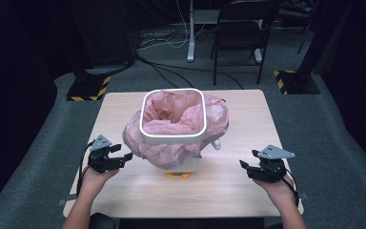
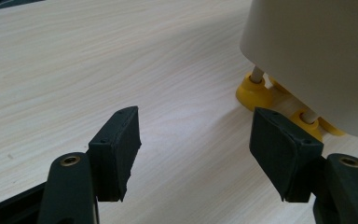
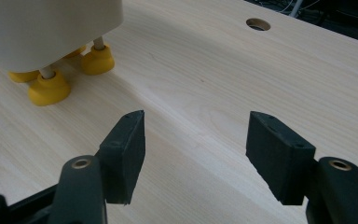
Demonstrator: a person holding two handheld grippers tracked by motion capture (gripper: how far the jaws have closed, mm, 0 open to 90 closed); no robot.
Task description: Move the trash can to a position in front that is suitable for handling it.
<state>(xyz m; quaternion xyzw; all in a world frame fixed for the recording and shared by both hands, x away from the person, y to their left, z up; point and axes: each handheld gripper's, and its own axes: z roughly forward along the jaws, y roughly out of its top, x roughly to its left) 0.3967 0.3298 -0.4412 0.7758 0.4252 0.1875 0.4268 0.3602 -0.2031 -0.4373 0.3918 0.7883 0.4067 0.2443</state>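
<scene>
At lower left the left tongs [image 1: 119, 156] gape empty. The white bin [image 1: 173, 138] with its pink liner [image 1: 214, 117] stands mid-frame on the tabletop [image 1: 248, 114]; the film looks light, soft and tearable, best pinched at the overhanging edge. At lower right the right tongs [image 1: 249, 164] gape empty too.

Bin blocks the middle; both sides stand free

The bin [image 1: 173, 138] with its pink bag [image 1: 214, 117] fills the table [image 1: 238, 191] centre. Bare wood lies between it and the left gripper [image 1: 119, 155], wider toward the right gripper [image 1: 248, 164].
</scene>
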